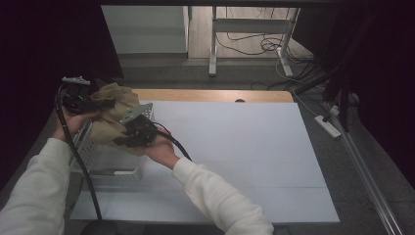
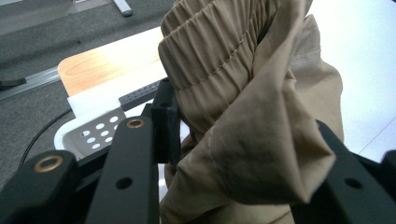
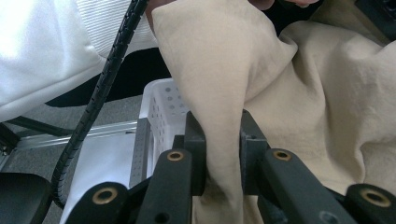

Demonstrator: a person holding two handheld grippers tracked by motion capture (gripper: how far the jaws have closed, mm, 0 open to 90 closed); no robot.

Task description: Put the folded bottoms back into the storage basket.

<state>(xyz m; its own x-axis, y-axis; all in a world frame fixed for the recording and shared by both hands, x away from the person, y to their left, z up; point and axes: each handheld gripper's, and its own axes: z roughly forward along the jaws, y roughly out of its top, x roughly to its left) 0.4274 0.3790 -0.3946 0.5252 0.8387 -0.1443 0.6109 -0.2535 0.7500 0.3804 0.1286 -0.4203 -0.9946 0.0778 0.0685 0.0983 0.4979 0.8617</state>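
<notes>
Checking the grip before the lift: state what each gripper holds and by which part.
Both hold the tan cloth garment above the white perforated basket. The left gripper clamps a bunched fold below its elastic waistband; the right gripper pinches a narrow fold.

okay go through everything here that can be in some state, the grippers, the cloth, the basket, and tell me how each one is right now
left gripper: shut on the tan garment.
right gripper: shut on a fold of the same garment.
tan garment: bunched, held up between both grippers above the basket; elastic waistband gathered.
white perforated basket: upright at the table's left edge, open-topped; contents under the cloth cannot be told.
</notes>
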